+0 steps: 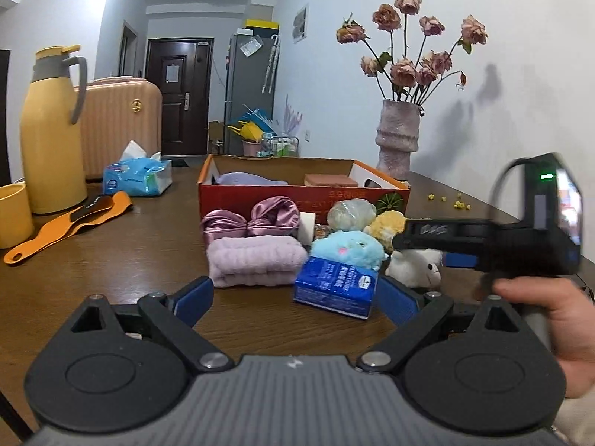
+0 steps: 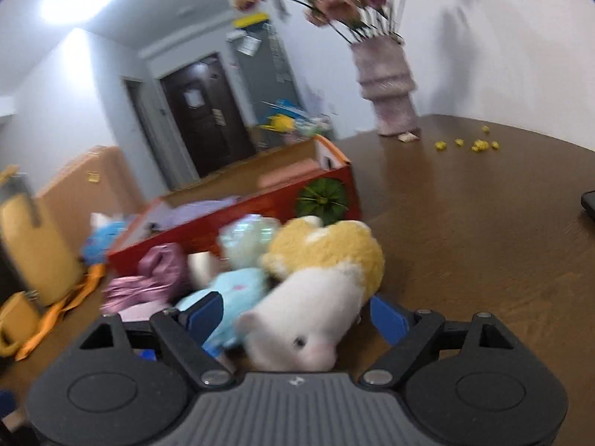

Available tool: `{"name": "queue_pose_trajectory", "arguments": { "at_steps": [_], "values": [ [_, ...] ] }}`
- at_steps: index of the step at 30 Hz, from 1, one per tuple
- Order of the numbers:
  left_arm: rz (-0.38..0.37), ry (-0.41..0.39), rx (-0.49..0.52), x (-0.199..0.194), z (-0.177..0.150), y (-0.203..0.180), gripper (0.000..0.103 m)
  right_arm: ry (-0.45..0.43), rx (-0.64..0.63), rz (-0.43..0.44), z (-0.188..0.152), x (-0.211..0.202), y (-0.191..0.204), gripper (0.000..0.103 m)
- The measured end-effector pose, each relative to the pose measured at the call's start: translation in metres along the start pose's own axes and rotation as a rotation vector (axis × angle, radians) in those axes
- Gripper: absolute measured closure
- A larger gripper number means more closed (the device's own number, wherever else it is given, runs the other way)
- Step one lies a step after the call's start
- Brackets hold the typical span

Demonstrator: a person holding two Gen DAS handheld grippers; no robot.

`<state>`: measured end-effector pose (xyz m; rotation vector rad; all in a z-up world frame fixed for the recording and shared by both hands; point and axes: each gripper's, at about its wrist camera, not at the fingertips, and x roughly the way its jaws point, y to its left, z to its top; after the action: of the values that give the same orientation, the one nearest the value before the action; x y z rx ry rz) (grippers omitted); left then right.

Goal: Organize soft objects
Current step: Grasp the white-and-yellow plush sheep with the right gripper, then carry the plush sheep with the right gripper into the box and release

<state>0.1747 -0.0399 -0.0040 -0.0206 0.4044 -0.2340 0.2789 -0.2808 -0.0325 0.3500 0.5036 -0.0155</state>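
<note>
Right wrist view: the right gripper point(image 2: 293, 312) spread wide around the white plush point(image 2: 308, 323) at lower centre, pads not yet pressing. Risk: closing crooked snags the blue plush point(image 2: 238, 290) alongside. Left gripper point(image 1: 295, 295) open, empty.

A red box point(image 1: 260, 195) with an orange rim and a green pumpkin picture sits on the dark brown wood-grain table point(image 1: 111, 260). Before it lie a lilac towel point(image 1: 256, 262), shiny pink satin point(image 1: 253, 219), and sky-blue point(image 1: 347, 247), yellow point(image 2: 334, 249) and white plush toys point(image 2: 308, 319).
</note>
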Motion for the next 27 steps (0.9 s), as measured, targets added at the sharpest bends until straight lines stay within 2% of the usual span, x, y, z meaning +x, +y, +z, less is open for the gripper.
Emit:
{"name": "queue_pose_trajectory", "arguments": {
  "at_steps": [1,3,5,7,10,13,16,17,20,22,24,27],
  "values": [
    [-0.002,0.001,0.007,0.001,0.000,-0.002,0.007,0.009,0.002,-0.033,0.001,0.010,-0.001,0.042],
    [-0.006,0.000,0.027,0.001,-0.001,-0.004,0.007,0.002,0.031,-0.005,-0.001,0.010,-0.010,0.048],
    [0.007,-0.009,0.044,-0.001,-0.003,-0.004,0.007,0.005,0.009,0.001,-0.003,-0.001,-0.020,0.050],
    [0.018,-0.011,0.020,-0.004,-0.004,-0.003,0.007,0.028,-0.019,0.016,-0.006,-0.021,-0.033,0.051],
    [-0.026,0.013,-0.032,-0.007,-0.009,-0.002,0.007,0.090,-0.102,0.122,-0.016,-0.061,-0.049,0.051],
    [-0.105,0.034,-0.050,-0.010,-0.016,-0.014,0.007,0.148,-0.171,0.239,-0.032,-0.095,-0.055,0.050],
    [-0.202,0.065,-0.070,-0.007,-0.018,-0.025,0.007,0.170,-0.254,0.375,-0.046,-0.112,-0.045,0.049],
    [-0.209,0.074,-0.073,-0.005,-0.018,-0.028,0.007,0.161,-0.273,0.390,-0.050,-0.115,-0.042,0.046],
    [-0.204,0.102,-0.086,0.002,-0.018,-0.029,0.007,0.093,-0.335,0.331,-0.055,-0.128,-0.033,0.043],
    [-0.209,0.117,-0.112,0.007,-0.020,-0.027,0.010,0.062,-0.368,0.322,-0.058,-0.136,-0.031,0.041],
    [-0.229,0.142,-0.145,0.013,-0.022,-0.026,0.030,0.065,-0.354,0.339,-0.059,-0.137,-0.032,0.042],
    [-0.269,0.168,-0.173,0.021,-0.026,-0.025,0.038,0.077,-0.324,0.324,-0.062,-0.131,-0.034,0.042]
  ]
}}
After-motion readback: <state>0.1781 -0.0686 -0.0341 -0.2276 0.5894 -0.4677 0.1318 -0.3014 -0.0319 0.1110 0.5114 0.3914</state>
